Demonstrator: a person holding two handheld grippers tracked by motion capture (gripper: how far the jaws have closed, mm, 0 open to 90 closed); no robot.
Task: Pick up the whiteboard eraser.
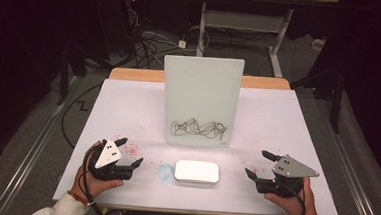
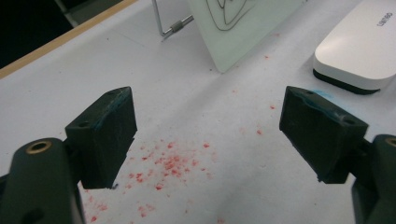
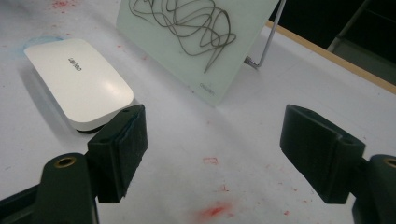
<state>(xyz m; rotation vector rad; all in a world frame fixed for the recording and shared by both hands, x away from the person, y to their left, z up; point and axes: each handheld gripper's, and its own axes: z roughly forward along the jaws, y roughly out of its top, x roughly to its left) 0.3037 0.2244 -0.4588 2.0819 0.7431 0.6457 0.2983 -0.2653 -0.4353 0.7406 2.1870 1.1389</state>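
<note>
Standing near the table's back edge, the scribbled board (image 1: 202,101) could be tipped if the eraser (image 1: 196,171) (between both wide-apart grippers (image 1: 131,152) (image 1: 256,164)) is pushed hard.

High view looks forward and down over the whole desk (image 1: 128,103). Each gripper view sits low and close behind its own jaws, facing inward. All three share the eraser (image 1: 197,171) and scribbled board (image 1: 202,102).

**White table, stained and lightly loaded**

The table (image 1: 129,98) has a white top with a wooden far edge. A propped glass board (image 1: 202,100) stands mid-table; a white eraser (image 1: 196,171) lies before it, beside a blue smudge (image 1: 165,171). Red specks (image 2: 170,163) dot the surface.
</note>
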